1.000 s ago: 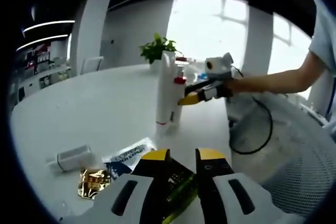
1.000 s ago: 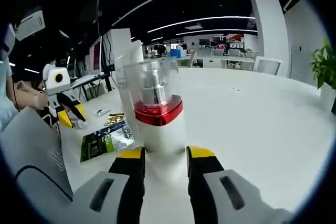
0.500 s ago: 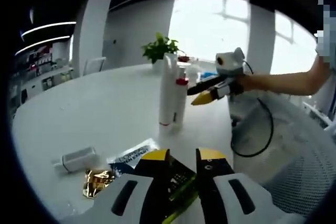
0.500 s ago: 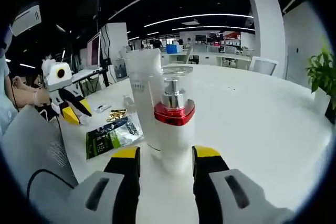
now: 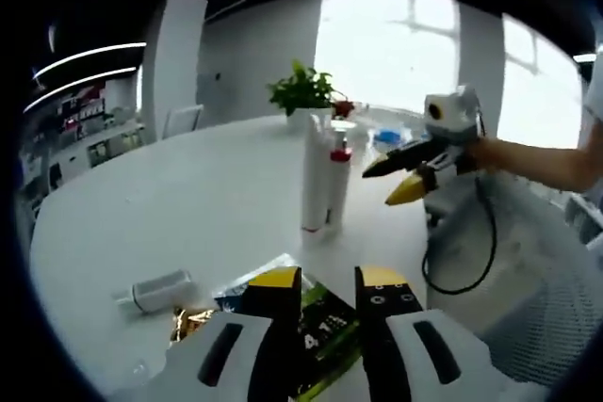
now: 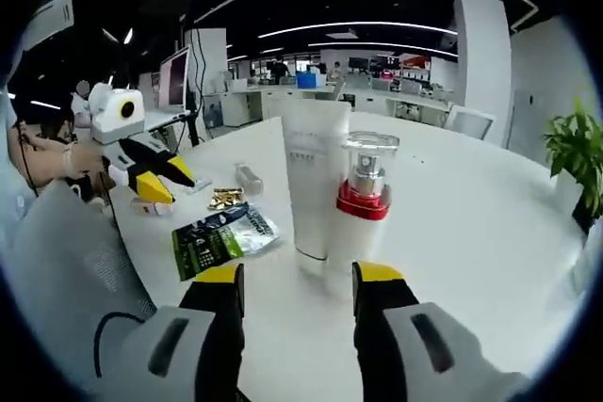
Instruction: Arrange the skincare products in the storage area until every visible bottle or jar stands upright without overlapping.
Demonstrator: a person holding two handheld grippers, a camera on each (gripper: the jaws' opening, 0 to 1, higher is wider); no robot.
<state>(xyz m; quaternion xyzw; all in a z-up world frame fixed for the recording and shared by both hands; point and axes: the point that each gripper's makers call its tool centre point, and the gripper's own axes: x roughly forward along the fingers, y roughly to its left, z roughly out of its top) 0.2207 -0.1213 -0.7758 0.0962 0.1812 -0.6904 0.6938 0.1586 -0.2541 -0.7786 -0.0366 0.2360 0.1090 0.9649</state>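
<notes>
Glossy white table point(image 6: 490, 233), matt white tube point(image 6: 316, 181), clear-capped bottle point(image 6: 366, 197), crinkled gold foil wrapper point(image 6: 226, 199).

I see a white tube point(image 6: 312, 181) and a red-collared pump bottle point(image 6: 363, 198) upright, side by side; a small vial point(image 5: 160, 291) lies flat

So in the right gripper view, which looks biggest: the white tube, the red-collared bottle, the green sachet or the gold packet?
1. White tube, tallest.
2. Red-collared pump bottle and green sachet: too alike to rank, one standing, one lying flat.
3. Gold packet, smallest, though it lies farther from the camera.
</notes>
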